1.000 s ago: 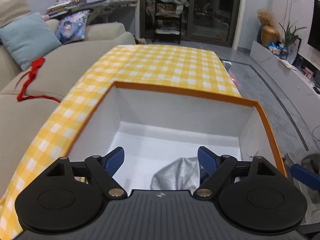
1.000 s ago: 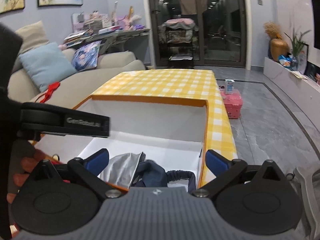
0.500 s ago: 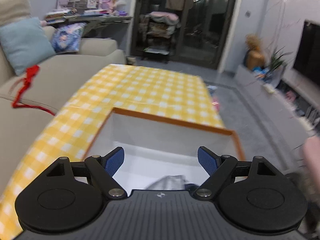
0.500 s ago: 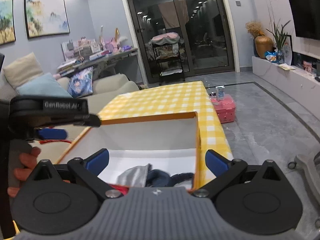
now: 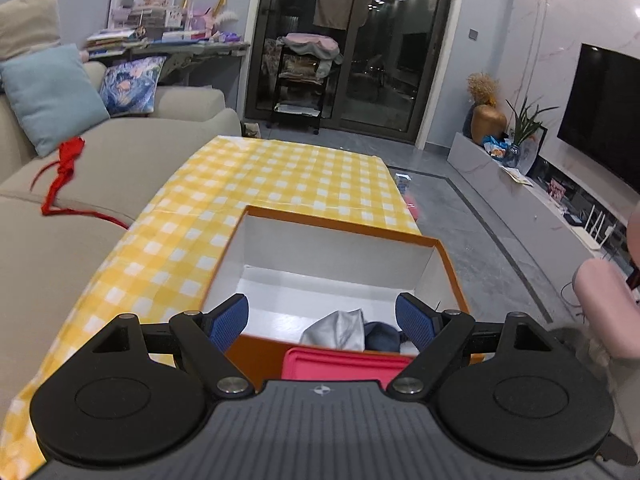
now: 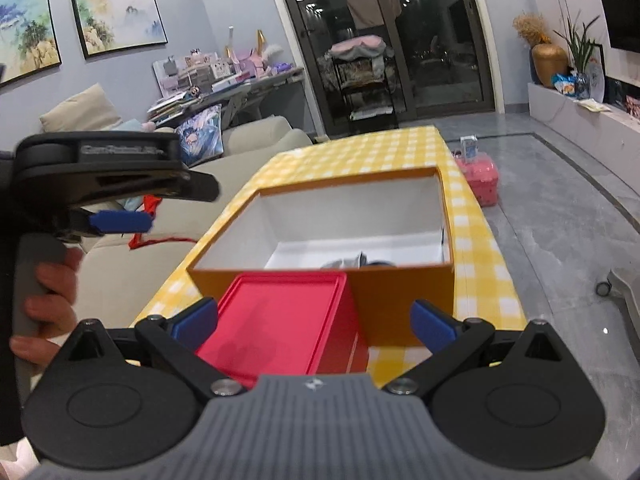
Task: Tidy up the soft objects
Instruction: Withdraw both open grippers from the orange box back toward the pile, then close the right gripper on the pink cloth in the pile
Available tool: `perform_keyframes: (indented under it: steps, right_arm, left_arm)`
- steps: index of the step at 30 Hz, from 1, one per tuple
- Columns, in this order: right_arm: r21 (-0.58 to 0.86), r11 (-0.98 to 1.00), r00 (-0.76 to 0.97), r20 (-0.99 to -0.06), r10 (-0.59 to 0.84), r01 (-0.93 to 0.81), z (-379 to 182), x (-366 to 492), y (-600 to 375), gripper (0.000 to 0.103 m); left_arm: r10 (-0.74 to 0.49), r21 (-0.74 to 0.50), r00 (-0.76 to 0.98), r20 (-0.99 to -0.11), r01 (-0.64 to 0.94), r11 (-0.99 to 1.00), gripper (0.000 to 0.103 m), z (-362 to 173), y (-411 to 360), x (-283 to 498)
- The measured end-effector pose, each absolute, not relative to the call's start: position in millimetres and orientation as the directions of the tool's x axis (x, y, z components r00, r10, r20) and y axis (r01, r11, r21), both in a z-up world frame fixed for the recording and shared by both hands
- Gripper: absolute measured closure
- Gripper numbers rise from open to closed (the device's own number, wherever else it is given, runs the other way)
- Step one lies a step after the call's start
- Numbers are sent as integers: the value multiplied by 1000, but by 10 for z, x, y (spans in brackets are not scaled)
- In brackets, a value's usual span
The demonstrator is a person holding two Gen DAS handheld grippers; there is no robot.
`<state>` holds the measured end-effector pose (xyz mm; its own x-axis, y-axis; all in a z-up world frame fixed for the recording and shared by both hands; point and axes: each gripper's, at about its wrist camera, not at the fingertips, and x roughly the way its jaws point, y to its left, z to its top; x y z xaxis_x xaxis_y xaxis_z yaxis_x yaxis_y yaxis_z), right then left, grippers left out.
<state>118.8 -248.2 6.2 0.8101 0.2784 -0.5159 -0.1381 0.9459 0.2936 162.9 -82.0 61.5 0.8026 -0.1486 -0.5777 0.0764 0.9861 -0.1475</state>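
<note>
An orange box (image 5: 340, 226) with a white inside stands on the yellow checked table (image 5: 280, 176). A silver-grey soft cloth (image 5: 336, 330) and a dark blue soft item (image 5: 380, 338) lie in its near end; they barely show in the right wrist view (image 6: 348, 262). My left gripper (image 5: 322, 320) is open and empty, above the box's near edge. My right gripper (image 6: 314, 320) is open and empty, above a red box (image 6: 276, 320) that stands against the orange box (image 6: 400, 292). The left gripper also shows in the right wrist view (image 6: 120, 220).
A beige sofa (image 5: 100, 168) with cushions and a red ribbon (image 5: 64, 168) runs along the table's left. A pink basket (image 6: 478, 176) sits on the floor right of the table. A TV bench (image 5: 520, 196) lines the right wall.
Both grippers have pulled back and up from inside the orange box, still open. The red box in front of the orange box has come into view.
</note>
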Motion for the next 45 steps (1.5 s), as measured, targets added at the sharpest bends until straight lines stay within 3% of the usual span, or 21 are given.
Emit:
perform_keyframes:
  steps: [9,14,19,23,27,28,31,33,35,40,45]
  right_arm:
    - [354,931,748,-594,294,-86,21,955,-2282,3]
    - [445,889,662,-635,398,-109,-76,1006,-2225,3]
    - [407,905,592,-703,395,-122,-187,1040,-2119,3]
    - [371,918,513,-766,386,-138,-362,1155,-1966,4]
    - [347,919,487,-779,395,-189,-487,1175,-1773,8]
    - [322,925,485,-787,381,-203,-520,1203,-1724,12]
    - [217,943,499,-806,318,-251,-607,1290,-1585,38]
    - [206,940,490,-811,320,-272,-662,1326,-1555,40]
    - [187,940,490,-815,310,-285,-718,1330,-1521,50]
    - [69,930,512,-819,259,-361,-724,1272,-1416,58]
    - [47,931,493,-838,234,-362,-721,1250,-1407,57]
  left_arm:
    - [-142,-142,743,-654,64,988,5,538,-485,1216]
    - [-179,-121,675,-716,132,984,5,324,-177,954]
    - [-169,-203,620,-766,17,979,5,199,257,833]
    - [-230,-272,581,-780,16,962,5,64,427,608]
    - [-217,-228,525,-823,46,973,5,-138,326,444]
    - [-195,-195,517,-833,57,979,5,-185,271,395]
    - [-158,-126,505,-849,99,987,5,-319,153,262]
    - [-153,-116,498,-853,104,988,5,-401,128,266]
    - [-153,-133,496,-855,76,988,5,-454,153,290]
    - [-184,-176,476,-860,62,982,5,-528,208,363]
    - [-175,-177,471,-865,39,983,5,-553,290,392]
